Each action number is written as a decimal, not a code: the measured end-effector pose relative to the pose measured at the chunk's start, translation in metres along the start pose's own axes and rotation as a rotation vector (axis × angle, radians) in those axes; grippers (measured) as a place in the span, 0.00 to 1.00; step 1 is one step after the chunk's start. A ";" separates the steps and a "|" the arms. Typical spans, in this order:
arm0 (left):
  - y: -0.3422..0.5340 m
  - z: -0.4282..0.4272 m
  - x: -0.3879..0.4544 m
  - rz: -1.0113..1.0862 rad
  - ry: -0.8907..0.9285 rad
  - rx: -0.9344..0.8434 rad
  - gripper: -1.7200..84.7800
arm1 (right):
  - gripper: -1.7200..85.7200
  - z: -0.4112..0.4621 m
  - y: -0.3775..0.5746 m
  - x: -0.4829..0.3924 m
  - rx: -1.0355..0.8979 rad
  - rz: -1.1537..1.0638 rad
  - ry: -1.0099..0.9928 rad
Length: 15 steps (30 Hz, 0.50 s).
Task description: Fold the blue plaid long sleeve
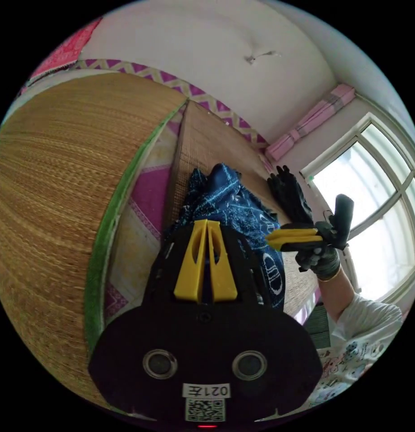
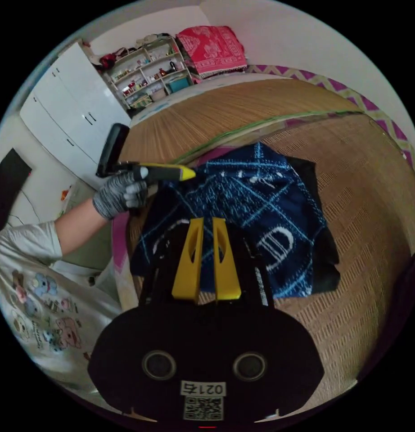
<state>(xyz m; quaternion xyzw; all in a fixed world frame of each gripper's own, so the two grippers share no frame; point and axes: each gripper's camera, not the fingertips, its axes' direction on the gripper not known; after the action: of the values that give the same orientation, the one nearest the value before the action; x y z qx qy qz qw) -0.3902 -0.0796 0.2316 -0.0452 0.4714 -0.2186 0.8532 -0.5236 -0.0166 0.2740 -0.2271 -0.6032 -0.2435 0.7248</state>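
The left tongs (image 1: 206, 222) have their yellow jaws pressed together at the tips, with no cloth visibly between them, just above the blue plaid long sleeve (image 1: 230, 202). The right tongs (image 2: 206, 220) stand with a narrow gap between the jaws, holding nothing, over the same shirt (image 2: 261, 198). It lies in a folded bundle on the woven straw mat (image 2: 374, 189) of a bed. A gloved hand (image 2: 119, 193) grips the left tongs' handle. A window (image 1: 374, 202) is beyond.

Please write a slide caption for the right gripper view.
Blue plaid shirt lying on a woven mat, right gripper above it, left gripper at its edge.
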 end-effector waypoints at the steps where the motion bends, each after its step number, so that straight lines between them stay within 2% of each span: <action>1: 0.001 -0.001 0.000 0.009 0.008 0.014 0.01 | 0.06 0.013 0.010 0.001 -0.029 -0.026 0.029; 4: -0.002 0.021 -0.006 -0.038 0.024 -0.092 0.01 | 0.05 0.015 0.028 0.012 0.049 -0.012 0.026; 6: -0.005 0.011 -0.003 -0.053 0.042 -0.062 0.01 | 0.03 -0.004 0.035 0.021 0.071 0.017 -0.001; 8: -0.001 -0.018 0.002 -0.047 0.095 0.075 0.01 | 0.03 -0.035 0.059 0.033 0.220 0.105 -0.041; 10: 0.003 -0.035 0.000 -0.059 0.134 0.101 0.02 | 0.08 -0.061 0.101 0.058 0.332 0.290 -0.125; 12: 0.008 -0.043 -0.002 -0.074 0.152 0.073 0.03 | 0.11 -0.065 0.135 0.080 0.364 0.464 -0.174; 15: 0.021 -0.048 0.001 -0.092 0.164 0.021 0.11 | 0.14 -0.049 0.176 0.117 0.390 0.685 -0.295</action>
<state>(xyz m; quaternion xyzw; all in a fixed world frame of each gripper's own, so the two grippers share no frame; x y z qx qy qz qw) -0.4228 -0.0542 0.1984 -0.0398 0.5347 -0.2654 0.8013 -0.3579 0.0804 0.3744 -0.3054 -0.6249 0.1655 0.6992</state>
